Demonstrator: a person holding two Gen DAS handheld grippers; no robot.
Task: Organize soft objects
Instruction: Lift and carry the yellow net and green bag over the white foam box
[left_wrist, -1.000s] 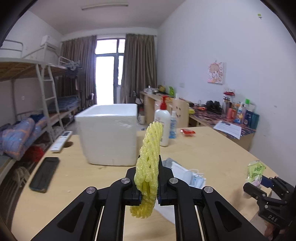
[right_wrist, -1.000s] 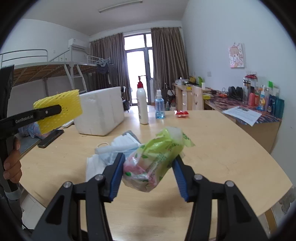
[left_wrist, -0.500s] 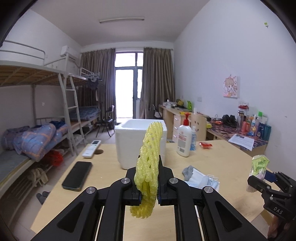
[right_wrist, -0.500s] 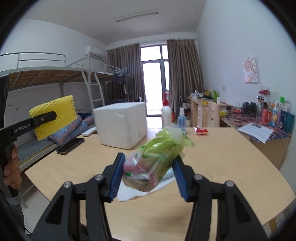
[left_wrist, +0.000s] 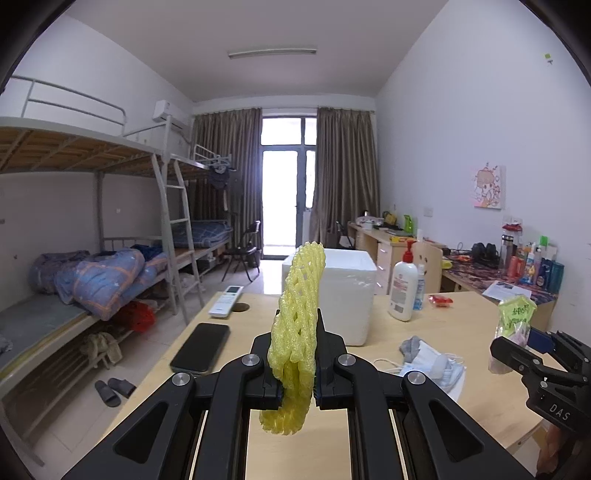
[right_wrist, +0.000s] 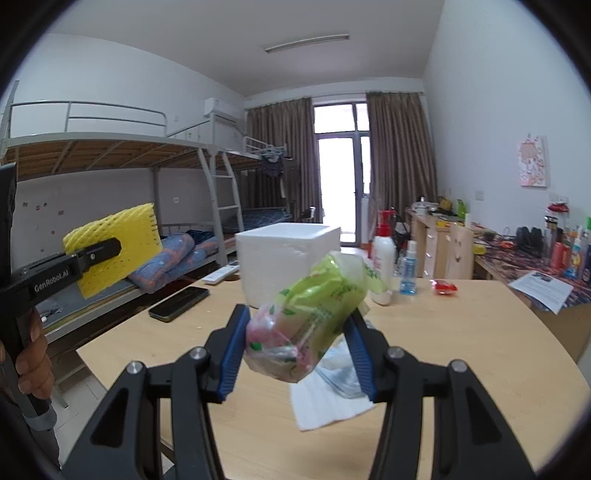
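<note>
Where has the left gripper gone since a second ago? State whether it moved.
Yes. The left gripper, shut on the yellow foam net, pulled up and back from the white foam box, which now looks smaller and farther.

Left tongs (left_wrist: 295, 373) pinch yellow foam net (left_wrist: 297, 332) upright above wooden table (left_wrist: 424, 332).

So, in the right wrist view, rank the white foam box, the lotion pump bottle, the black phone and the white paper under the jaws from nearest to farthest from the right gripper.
1. White paper, on the table just below the right gripper.
2. Black phone, off to the left.
3. White foam box and lotion pump bottle, ahead and ahead-right: too close to call.
</note>
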